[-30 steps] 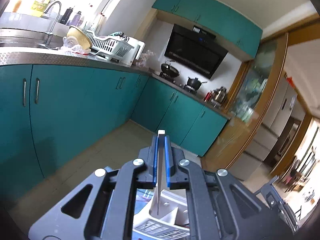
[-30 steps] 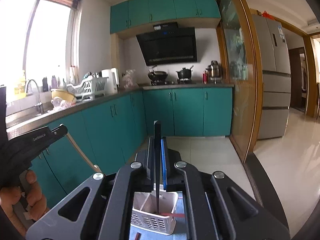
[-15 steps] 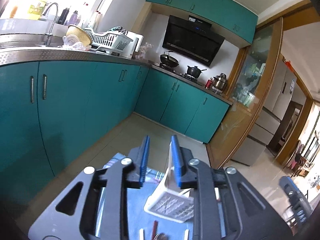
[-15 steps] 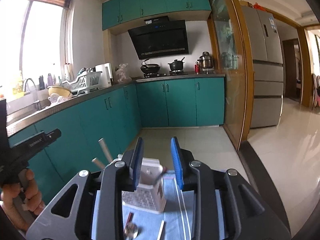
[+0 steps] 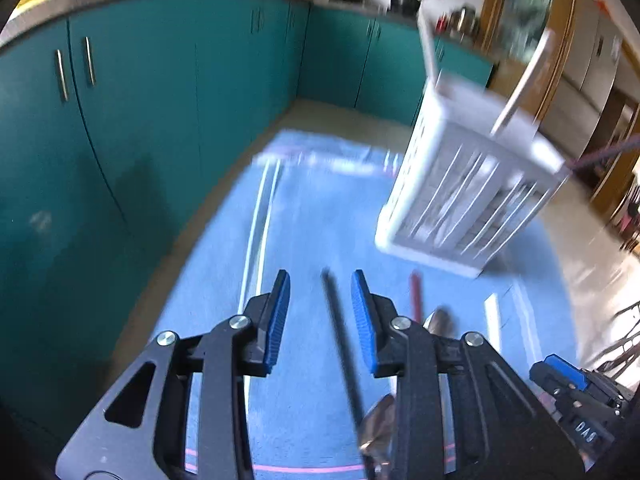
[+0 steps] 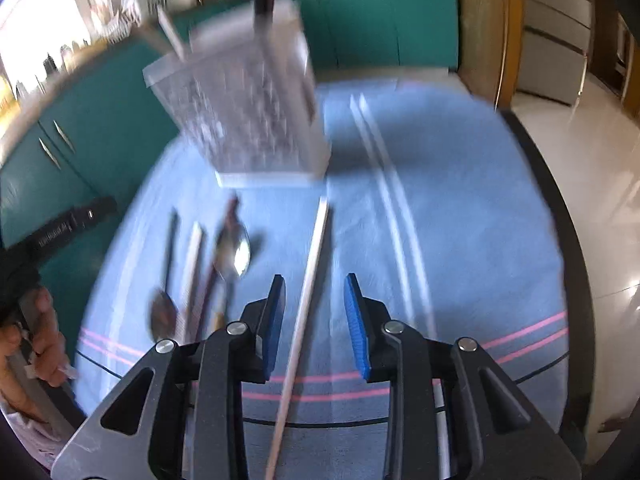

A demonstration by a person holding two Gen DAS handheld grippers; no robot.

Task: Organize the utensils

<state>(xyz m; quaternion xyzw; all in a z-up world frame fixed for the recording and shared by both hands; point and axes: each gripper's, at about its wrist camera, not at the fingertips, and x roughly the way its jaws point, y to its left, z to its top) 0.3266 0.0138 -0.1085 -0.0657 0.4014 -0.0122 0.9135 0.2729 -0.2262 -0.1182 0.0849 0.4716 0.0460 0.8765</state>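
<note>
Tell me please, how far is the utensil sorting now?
Partly done: a few handles already stand in the white caddy. Nothing is in hand; the left gripper is open over a black-handled spoon, the right gripper open over a white chopstick. Several more pieces lie on the blue cloth.

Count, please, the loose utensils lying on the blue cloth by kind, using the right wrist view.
Spoons: 2
White chopsticks: 2
Dark red chopstick: 1
Total: 5, though motion blur may hide another piece.
</note>
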